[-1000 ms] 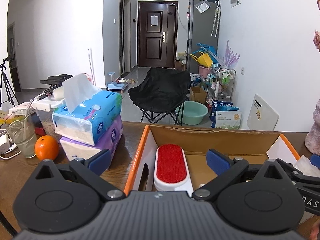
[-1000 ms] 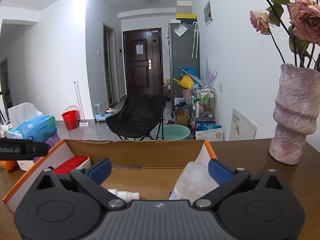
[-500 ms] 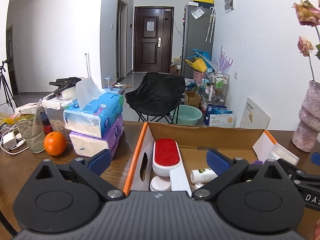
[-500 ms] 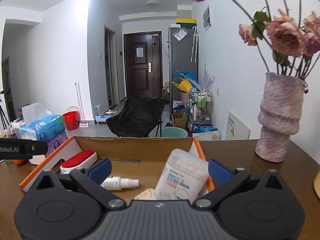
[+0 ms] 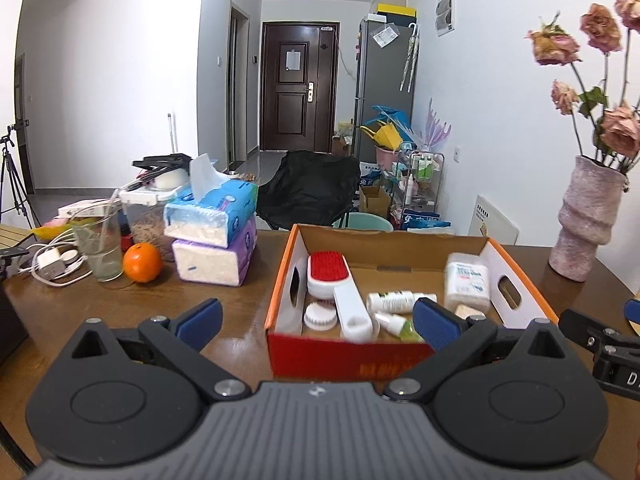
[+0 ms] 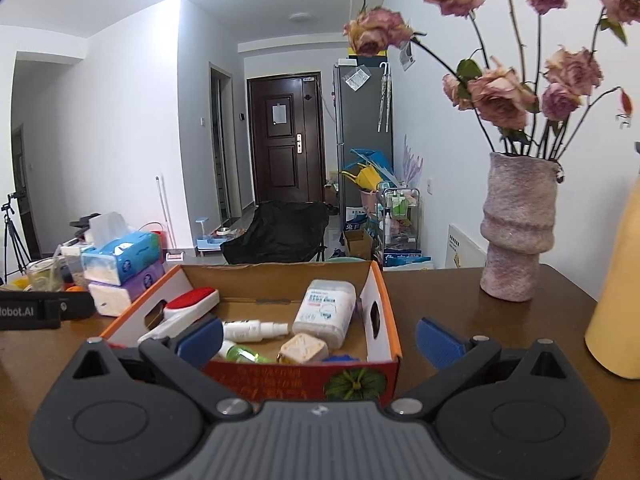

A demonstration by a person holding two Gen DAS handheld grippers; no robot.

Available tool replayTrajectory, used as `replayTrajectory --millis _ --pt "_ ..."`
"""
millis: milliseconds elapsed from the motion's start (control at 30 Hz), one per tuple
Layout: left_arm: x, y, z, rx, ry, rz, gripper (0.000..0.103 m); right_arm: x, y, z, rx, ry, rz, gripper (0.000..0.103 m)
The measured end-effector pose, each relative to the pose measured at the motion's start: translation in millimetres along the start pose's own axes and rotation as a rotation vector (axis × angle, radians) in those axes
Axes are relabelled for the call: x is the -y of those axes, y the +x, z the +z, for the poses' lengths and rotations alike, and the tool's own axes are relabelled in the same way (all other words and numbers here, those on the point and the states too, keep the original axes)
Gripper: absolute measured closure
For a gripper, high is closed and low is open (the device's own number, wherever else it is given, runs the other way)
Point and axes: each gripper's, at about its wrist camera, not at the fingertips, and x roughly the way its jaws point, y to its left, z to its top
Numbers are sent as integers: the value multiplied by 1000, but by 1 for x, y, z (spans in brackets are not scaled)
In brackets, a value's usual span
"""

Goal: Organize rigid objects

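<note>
An open cardboard box (image 5: 280, 284) with orange rims sits on the brown table, just beyond both grippers. Inside lie a red-faced lint brush (image 5: 326, 270), a white spray bottle (image 5: 394, 300), a small green bottle (image 5: 400, 324), a white swab container (image 5: 466, 280) and a beige cube (image 6: 304, 348). My left gripper (image 5: 316, 324) is open and empty in front of the box's near left corner. My right gripper (image 6: 319, 342) is open and empty before the box's (image 6: 386, 304) near right corner. The swab container (image 6: 326, 306) leans against the right wall.
Stacked tissue packs (image 5: 216, 232), an orange (image 5: 142, 262), a glass (image 5: 100, 250) and charger cables (image 5: 52, 260) crowd the table left of the box. A pink vase (image 6: 516, 232) of dried roses stands at the back right. A yellow object (image 6: 616, 300) is at the right edge.
Both grippers have pulled back from over the box, so the whole box now shows in front of them. The swab container, close before the right gripper earlier, now rests in the box.
</note>
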Motion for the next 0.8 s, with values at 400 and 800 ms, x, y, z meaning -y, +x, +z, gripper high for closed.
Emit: replayTrajectory --millis 400,800 --pt "3 -104 -54 -8 -18 -66 0 -5 -109 -40 -11 17 -6 0" --pt "0 -194 -115 2 -1 -61 0 -3 -216 -92 -12 -23 -16 0"
